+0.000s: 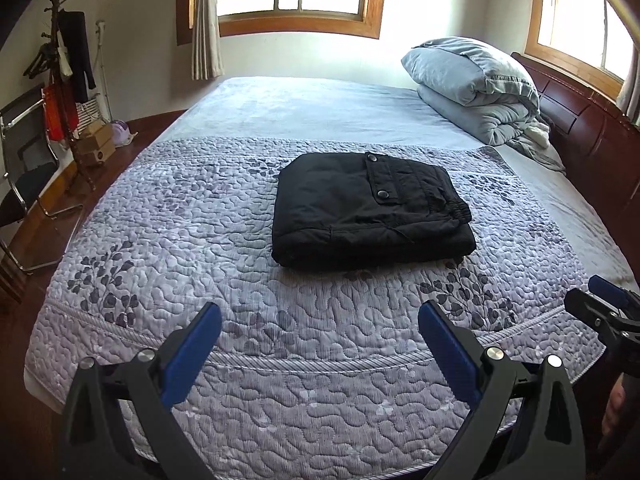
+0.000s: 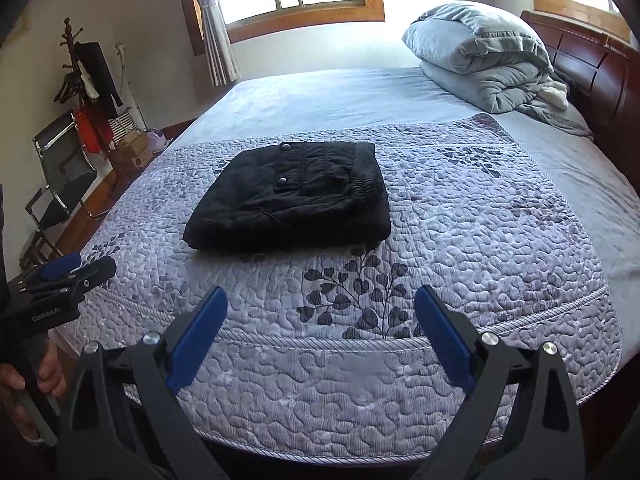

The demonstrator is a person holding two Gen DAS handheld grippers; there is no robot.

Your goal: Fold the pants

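Note:
Black pants [image 1: 368,208] lie folded into a compact rectangle on the quilted purple bedspread [image 1: 224,240], with a snap pocket and elastic waistband on top. They also show in the right wrist view [image 2: 292,204]. My left gripper [image 1: 320,316] is open and empty, held back over the near edge of the bed, well short of the pants. My right gripper [image 2: 320,300] is open and empty too, beside the left one, also short of the pants. Each gripper shows at the edge of the other's view: the right gripper [image 1: 600,300], the left gripper [image 2: 68,272].
A folded grey duvet [image 1: 476,84] lies at the head of the bed by the wooden headboard [image 1: 580,120]. A coat rack [image 1: 64,60], a chair [image 1: 24,168] and boxes stand on the floor at the left. Windows are behind the bed.

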